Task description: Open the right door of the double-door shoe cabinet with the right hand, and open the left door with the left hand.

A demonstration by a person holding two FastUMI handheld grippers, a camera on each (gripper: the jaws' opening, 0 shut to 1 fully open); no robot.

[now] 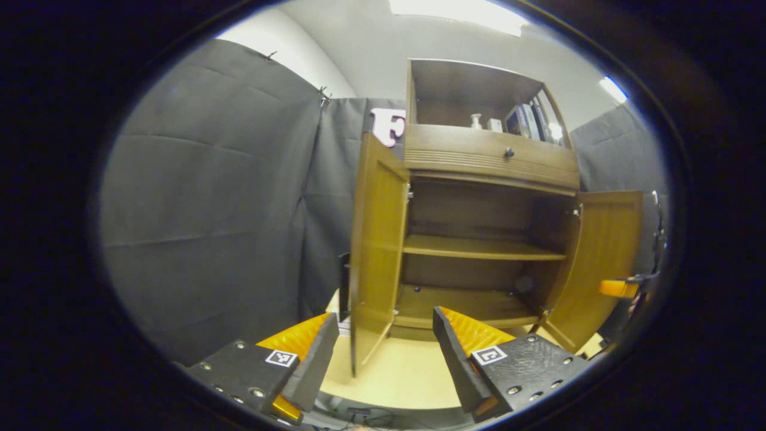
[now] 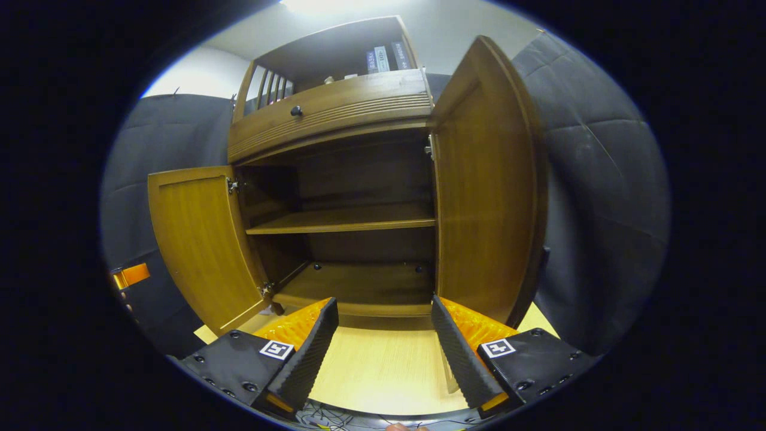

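With both doors swung out, I see the cabinet (image 1: 488, 197) centre-right in the left gripper view and centre in the right gripper view (image 2: 347, 179). Left door (image 1: 377, 251) stands nearly edge-on at mid-frame in the left gripper view; in the right gripper view it sits at left (image 2: 200, 245), face toward me. Right door (image 1: 601, 257) is at the right of the left gripper view, and large at centre-right in the right gripper view (image 2: 485, 179). Inside: one shelf (image 2: 344, 220) across the middle, bottom board below it, both bare wood. Drawer with a dark knob (image 1: 508, 152) sits above the doors; open top bay holds books (image 1: 526, 120) and a small bottle (image 1: 476, 121).

My left gripper (image 1: 383, 353) is at the bottom of its view, fingers spread wide, holding nothing, left door's lower edge showing between them but farther off. My right gripper (image 2: 383, 344) is at the bottom of its view, fingers likewise apart and empty, near the right door's lower corner, not touching. Pale floor (image 2: 383, 371) lies under both. At the far right edge of the left gripper view I catch part of the other gripper, beside the right door.
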